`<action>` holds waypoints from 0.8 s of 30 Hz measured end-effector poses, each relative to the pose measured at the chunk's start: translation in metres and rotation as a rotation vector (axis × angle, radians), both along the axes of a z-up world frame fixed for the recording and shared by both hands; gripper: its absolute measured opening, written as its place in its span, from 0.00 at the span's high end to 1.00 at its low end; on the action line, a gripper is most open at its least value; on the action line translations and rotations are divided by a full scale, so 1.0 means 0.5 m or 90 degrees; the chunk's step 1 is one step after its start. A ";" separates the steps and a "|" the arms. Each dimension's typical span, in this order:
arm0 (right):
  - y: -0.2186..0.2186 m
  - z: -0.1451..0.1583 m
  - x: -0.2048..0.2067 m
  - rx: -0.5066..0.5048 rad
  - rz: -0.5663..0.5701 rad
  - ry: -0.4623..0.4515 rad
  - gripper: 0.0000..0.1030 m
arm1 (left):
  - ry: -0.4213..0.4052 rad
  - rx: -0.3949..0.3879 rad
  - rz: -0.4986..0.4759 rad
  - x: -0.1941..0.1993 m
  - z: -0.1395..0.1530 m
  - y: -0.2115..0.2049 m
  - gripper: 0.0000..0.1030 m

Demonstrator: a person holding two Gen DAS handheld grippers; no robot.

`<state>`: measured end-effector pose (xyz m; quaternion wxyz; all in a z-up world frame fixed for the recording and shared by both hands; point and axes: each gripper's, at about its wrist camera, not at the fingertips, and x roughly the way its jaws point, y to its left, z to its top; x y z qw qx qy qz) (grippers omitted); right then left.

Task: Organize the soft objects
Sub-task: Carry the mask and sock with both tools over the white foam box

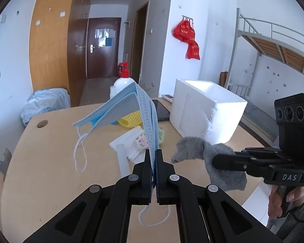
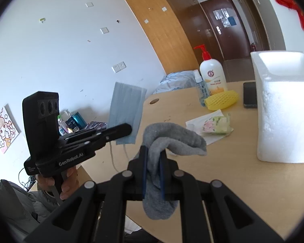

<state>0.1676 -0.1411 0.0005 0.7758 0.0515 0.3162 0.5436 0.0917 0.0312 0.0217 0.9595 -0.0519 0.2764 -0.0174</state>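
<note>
carrying both soft items above the tan desk (image 2: 223,162), the left gripper (image 1: 153,154) pinches pale blue pleated face masks (image 1: 119,105) and the right gripper (image 2: 153,151) clamps a grey knitted sock (image 2: 172,139); the white foam box (image 2: 283,109) ahead-right of both suits high, clear drops.

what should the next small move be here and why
Probably carry the right gripper, shut on the grey sock, over the open white foam box and drop it in. The box stands near on that side; the left gripper holds the blue mask.
</note>
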 end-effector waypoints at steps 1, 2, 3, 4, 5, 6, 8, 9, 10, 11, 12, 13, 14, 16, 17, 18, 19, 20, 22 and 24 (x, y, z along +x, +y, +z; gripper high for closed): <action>-0.004 0.005 -0.006 0.001 -0.007 -0.007 0.87 | -0.002 0.004 -0.001 -0.004 0.001 -0.001 0.98; -0.006 0.009 -0.010 0.003 -0.012 -0.012 0.87 | -0.009 0.009 -0.001 -0.010 0.004 -0.005 0.98; -0.010 0.015 -0.015 0.006 -0.018 -0.019 0.87 | -0.017 0.009 -0.003 -0.014 0.005 -0.002 0.98; -0.014 0.021 -0.021 0.009 -0.023 -0.027 0.87 | -0.028 0.012 -0.007 -0.019 0.014 -0.009 0.98; -0.018 0.028 -0.028 0.014 -0.028 -0.036 0.87 | -0.036 0.017 -0.010 -0.023 0.020 -0.014 0.98; -0.022 0.034 -0.034 0.018 -0.029 -0.042 0.87 | -0.046 0.021 -0.013 -0.027 0.027 -0.019 0.98; -0.030 0.048 -0.044 0.029 -0.037 -0.054 0.87 | -0.068 0.023 -0.025 -0.037 0.045 -0.026 0.98; -0.035 0.055 -0.049 0.034 -0.039 -0.059 0.87 | -0.079 0.020 -0.031 -0.039 0.054 -0.030 0.98; -0.039 0.063 -0.053 0.039 -0.044 -0.066 0.87 | -0.089 0.019 -0.038 -0.039 0.064 -0.036 0.98; -0.046 0.072 -0.058 0.043 -0.053 -0.076 0.87 | -0.095 0.019 -0.043 -0.040 0.071 -0.040 0.98; -0.051 0.078 -0.062 0.046 -0.062 -0.084 0.87 | -0.103 0.021 -0.049 -0.040 0.078 -0.047 0.98; -0.058 0.086 -0.066 0.049 -0.073 -0.095 0.87 | -0.109 0.026 -0.058 -0.039 0.085 -0.056 0.98; -0.066 0.095 -0.073 0.049 -0.087 -0.109 0.87 | -0.114 0.027 -0.064 -0.038 0.090 -0.062 0.98; -0.079 0.110 -0.085 0.049 -0.117 -0.135 0.87 | -0.122 0.030 -0.077 -0.036 0.098 -0.074 0.98; -0.085 0.117 -0.091 0.050 -0.133 -0.148 0.87 | -0.128 0.033 -0.084 -0.034 0.104 -0.082 0.98; -0.090 0.124 -0.097 0.048 -0.152 -0.163 0.87 | -0.132 0.035 -0.088 -0.031 0.107 -0.088 0.98; -0.097 0.132 -0.106 0.042 -0.186 -0.190 0.87 | -0.136 0.038 -0.092 -0.029 0.111 -0.094 0.98; -0.103 0.137 -0.111 0.039 -0.213 -0.207 0.87 | -0.140 0.039 -0.098 -0.026 0.114 -0.102 0.98; -0.114 0.145 -0.121 0.034 -0.254 -0.236 0.87 | -0.146 0.047 -0.109 -0.019 0.120 -0.119 0.98; -0.121 0.149 -0.126 0.026 -0.288 -0.257 0.87 | -0.151 0.053 -0.117 -0.012 0.124 -0.136 0.98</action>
